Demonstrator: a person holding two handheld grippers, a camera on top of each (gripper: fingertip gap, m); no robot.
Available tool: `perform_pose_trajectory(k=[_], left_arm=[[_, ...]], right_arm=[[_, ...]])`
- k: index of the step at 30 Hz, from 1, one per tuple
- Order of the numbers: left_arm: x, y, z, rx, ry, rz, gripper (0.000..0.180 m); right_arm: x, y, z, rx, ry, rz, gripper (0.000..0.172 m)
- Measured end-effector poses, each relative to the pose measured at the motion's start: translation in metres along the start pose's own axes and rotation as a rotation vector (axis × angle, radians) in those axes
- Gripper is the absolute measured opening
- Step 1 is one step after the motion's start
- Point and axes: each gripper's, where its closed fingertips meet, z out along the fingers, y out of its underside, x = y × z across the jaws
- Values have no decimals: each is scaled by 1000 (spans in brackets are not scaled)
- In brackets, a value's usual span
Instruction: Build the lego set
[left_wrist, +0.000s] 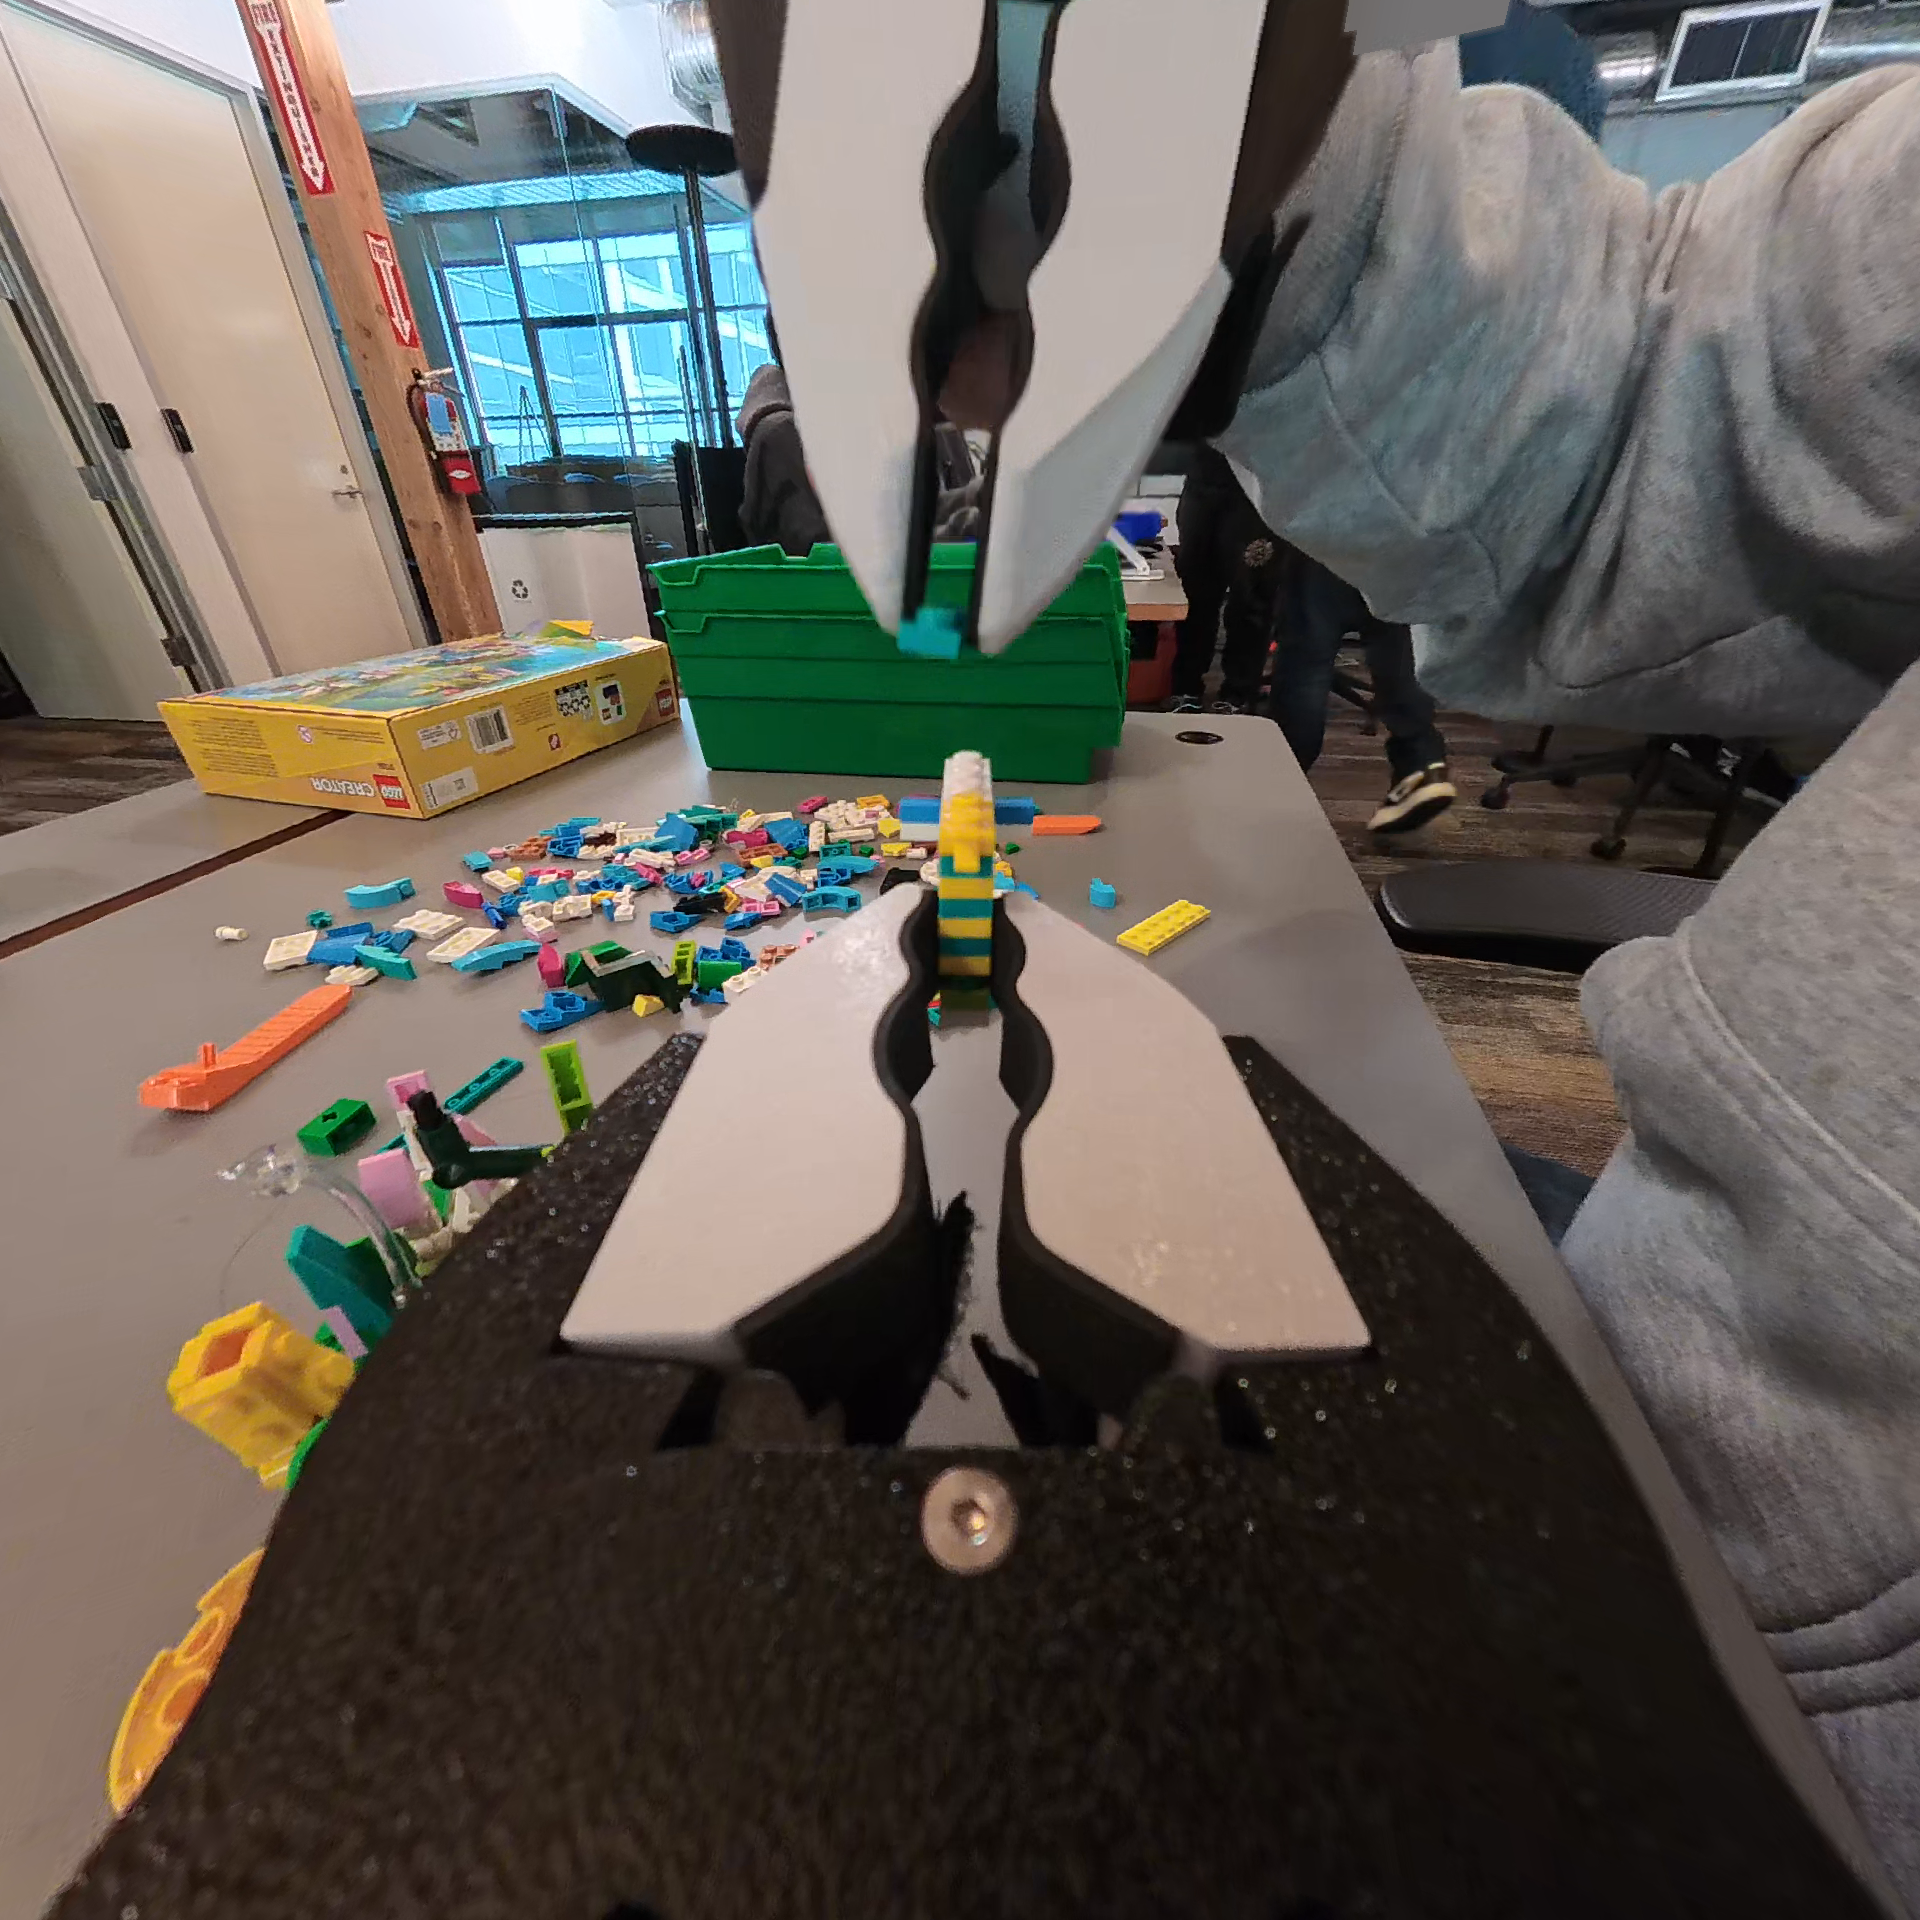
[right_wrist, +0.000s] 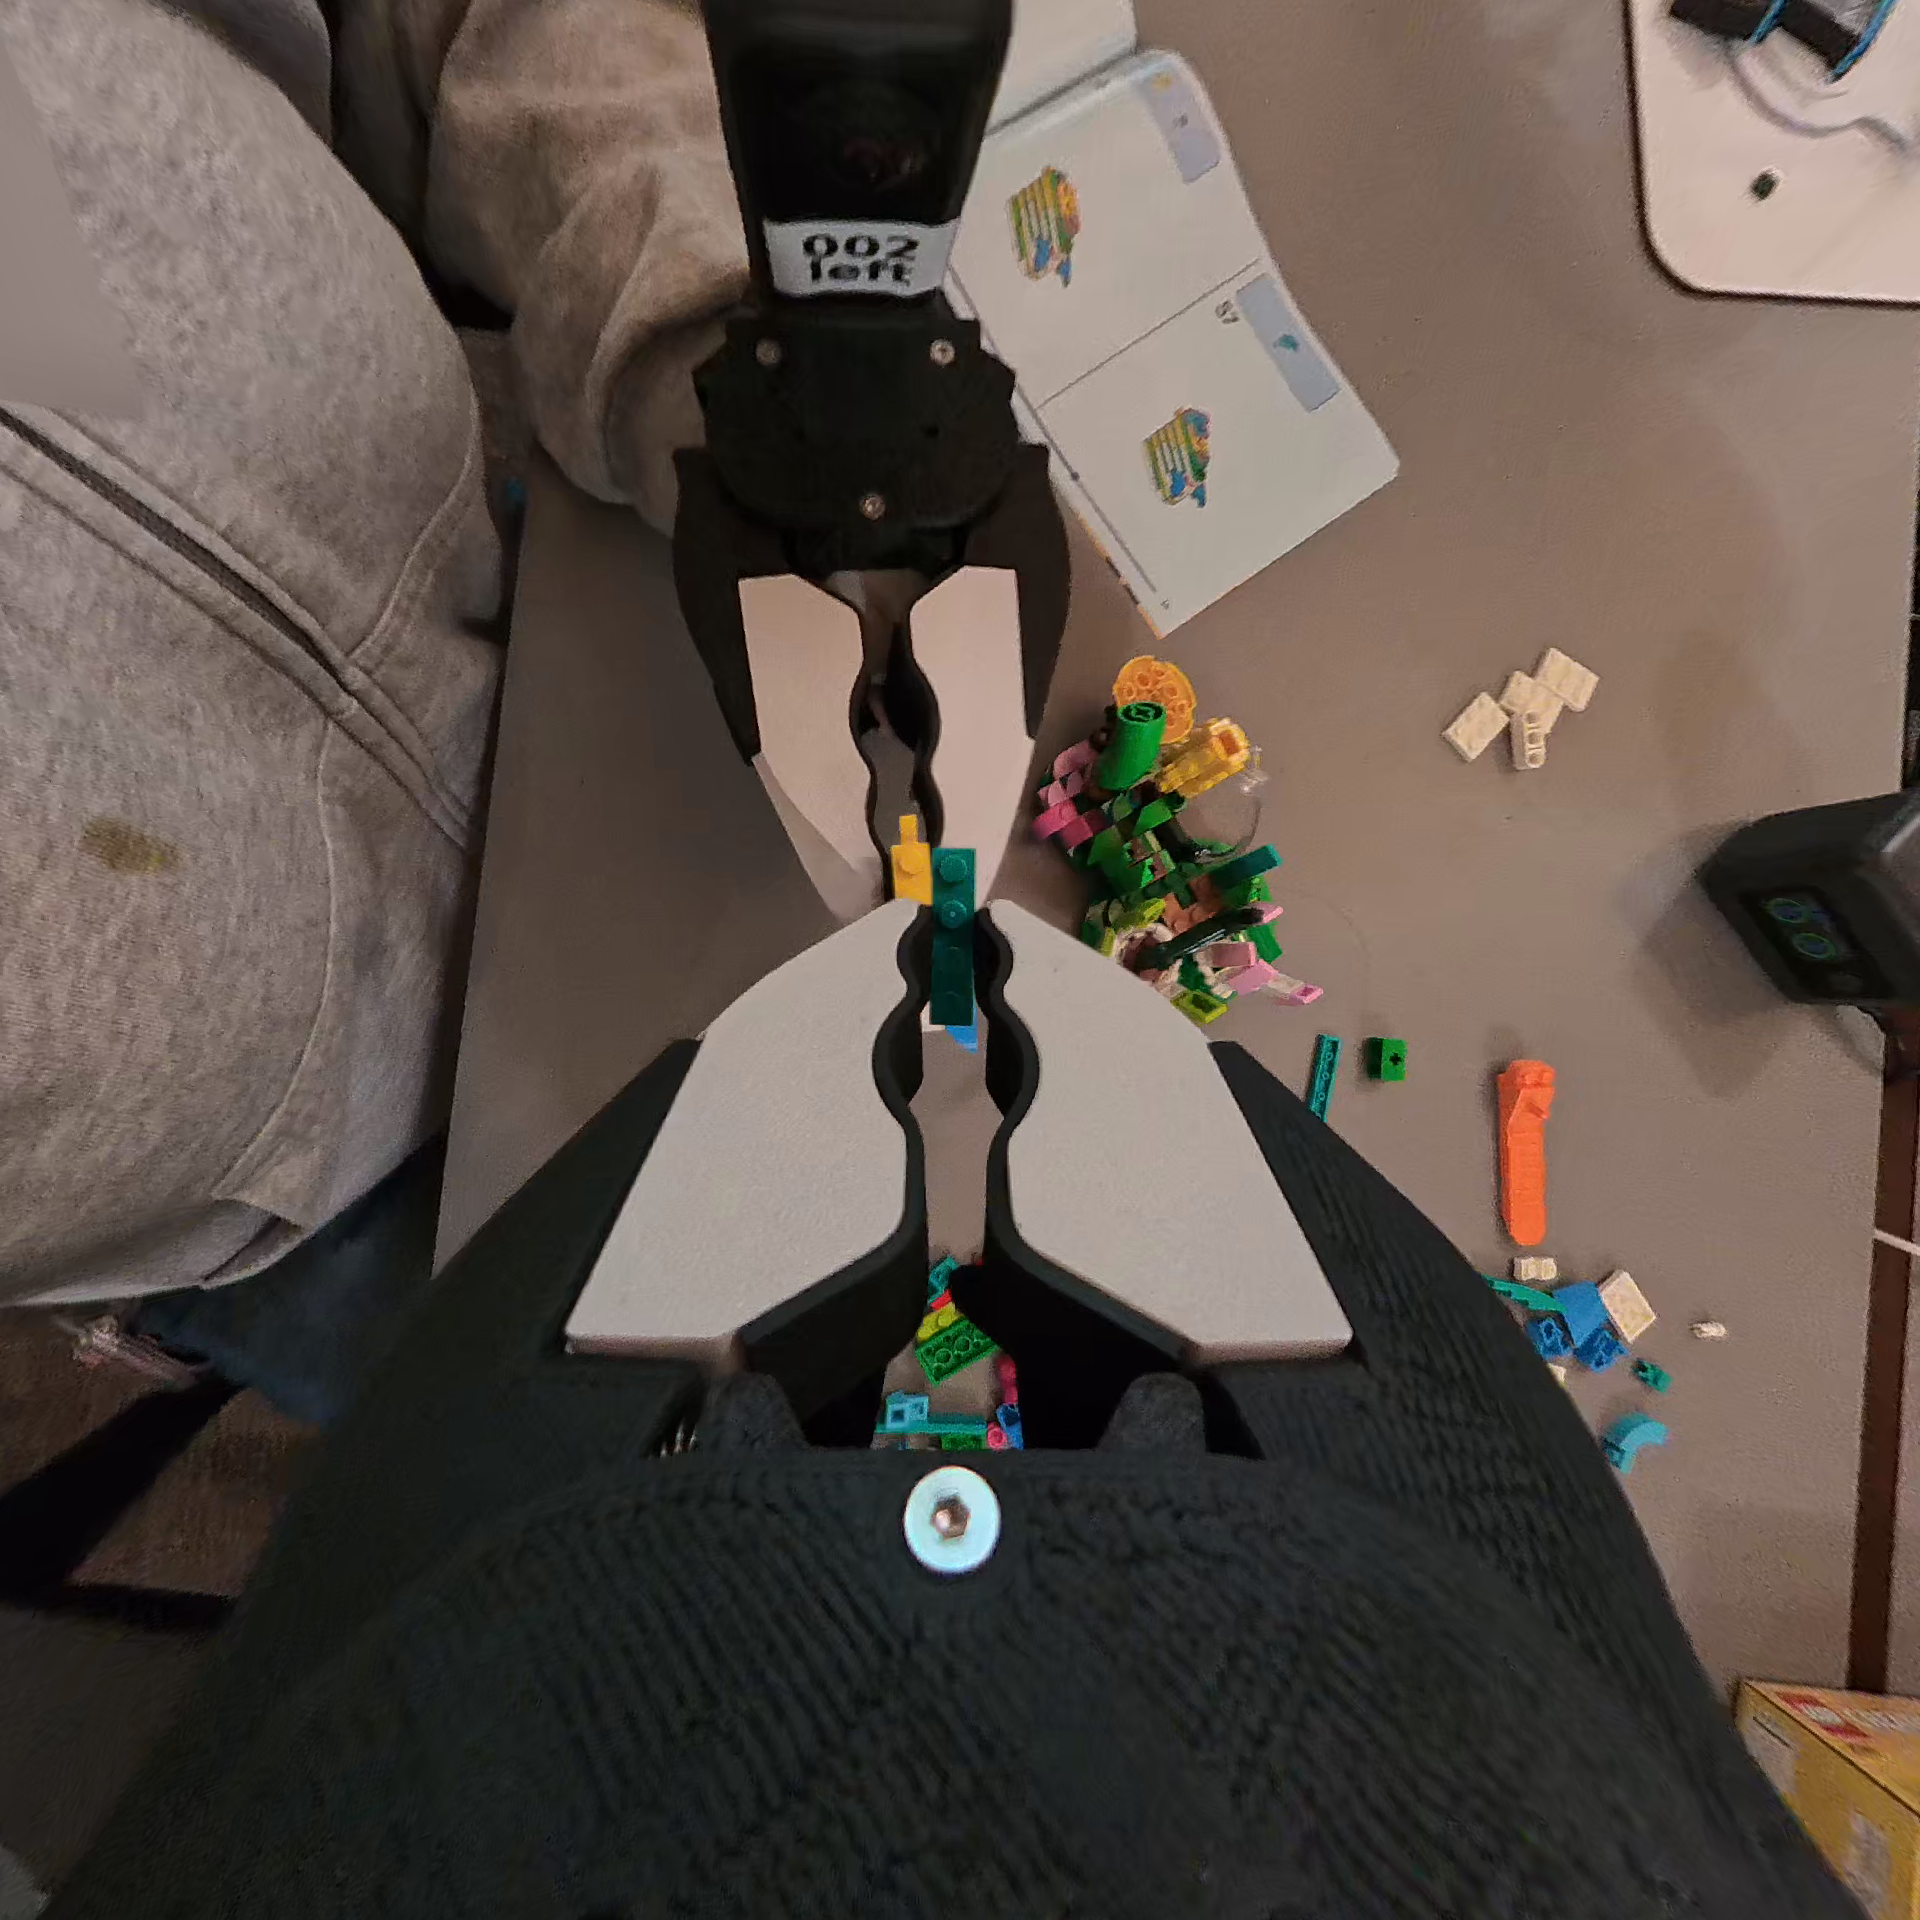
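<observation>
Left gripper clamped on a striped brick stack of yellow and teal layers, white pieces at its far end, both black pads pressed against its sides; stack raised off the grey table. Right gripper poised directly above the stack, tips down, pinching a small teal plate between its pads, apart from the stack's white end. From the right wrist view: teal plate seated lengthwise between the right gripper's pads, studs facing the camera; yellow end of the stack just beside it at the left gripper's tips. Loose bricks in blue, white, pink and teal strewn over the table beyond the left gripper. Orange brick separator lying left of that. Green bins, stacked, at the far edge; yellow box beside them. Partly built green and pink model near the grippers; open instruction booklet farther off. Grey sleeve behind the right gripper.
</observation>
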Motion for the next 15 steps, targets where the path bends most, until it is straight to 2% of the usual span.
perform_pose_trajectory(k=[15], left_arm=[[2,0,0,1,3,18,9]], right_arm=[[-12,7,21,-67,-63,-37,6]])
